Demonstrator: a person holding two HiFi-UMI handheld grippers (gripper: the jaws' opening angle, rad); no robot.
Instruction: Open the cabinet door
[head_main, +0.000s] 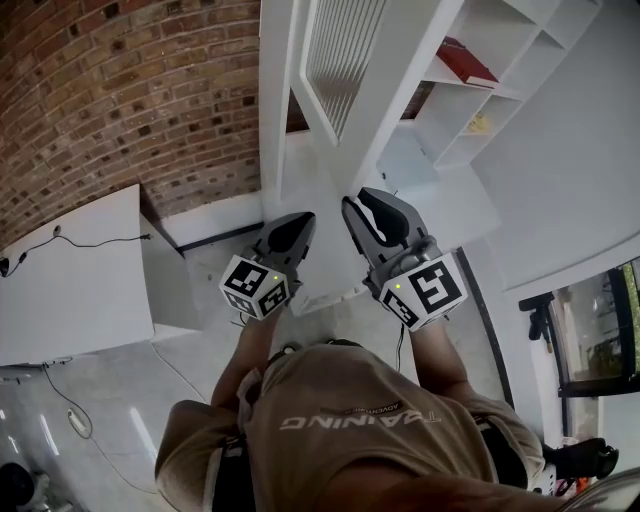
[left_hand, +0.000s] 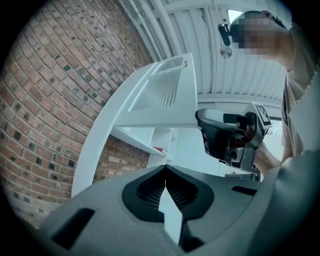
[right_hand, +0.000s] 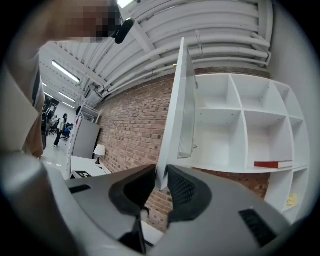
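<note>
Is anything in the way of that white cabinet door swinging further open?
Nothing visible. The right tongs clamp the cabinet door by its edge, and only the brick wall lies beyond it. The left tongs are shut and empty.

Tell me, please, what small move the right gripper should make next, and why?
Probably swing the door a little wider, toward the brick wall. The right gripper is clamped on the door's edge, the door stands only partly open in front of the shelves, and the left gripper is shut and empty.
</note>
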